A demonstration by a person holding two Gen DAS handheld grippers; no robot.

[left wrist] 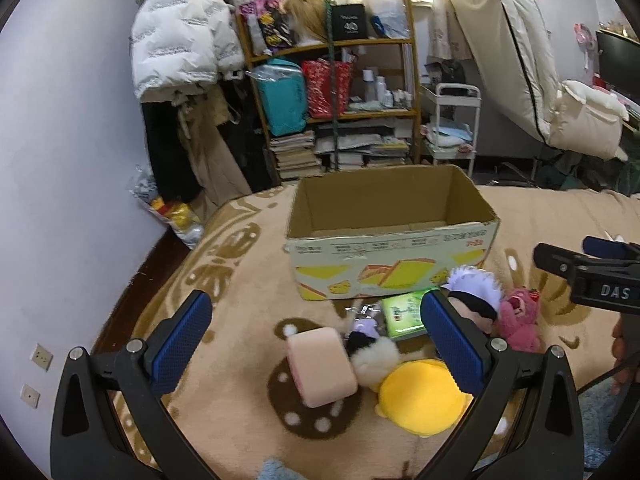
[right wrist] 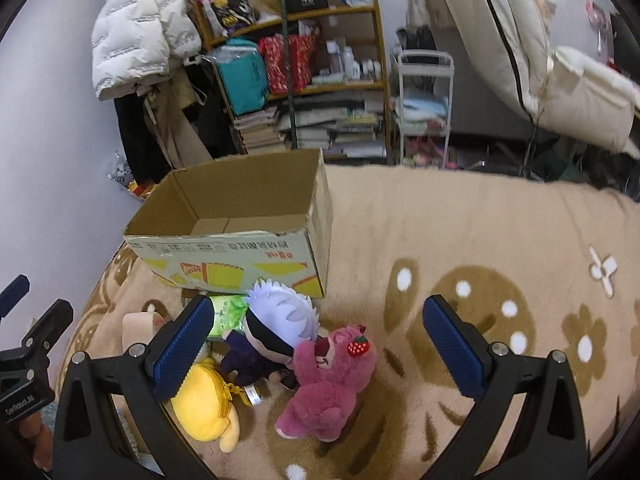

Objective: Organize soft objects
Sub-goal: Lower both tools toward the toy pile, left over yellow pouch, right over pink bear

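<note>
An open, empty cardboard box [left wrist: 392,236] [right wrist: 240,224] stands on the beige patterned blanket [right wrist: 460,240]. Soft toys lie in front of it: a pink block cushion [left wrist: 322,366], a yellow plush [left wrist: 420,396] [right wrist: 204,404], a white-haired doll [left wrist: 476,300] [right wrist: 276,328], a pink bear with a strawberry [left wrist: 518,320] [right wrist: 328,388], and a green packet [left wrist: 402,312] [right wrist: 226,314]. My left gripper [left wrist: 316,344] is open above the pink cushion and yellow plush. My right gripper [right wrist: 320,344] is open above the pink bear; it also shows in the left wrist view [left wrist: 592,276].
A wooden shelf [left wrist: 332,80] with bags, bottles and stacked books stands behind the bed, with a white jacket [left wrist: 180,32] hanging to its left and a white trolley [left wrist: 452,128] to its right. A folded mattress [left wrist: 520,48] leans at the back right.
</note>
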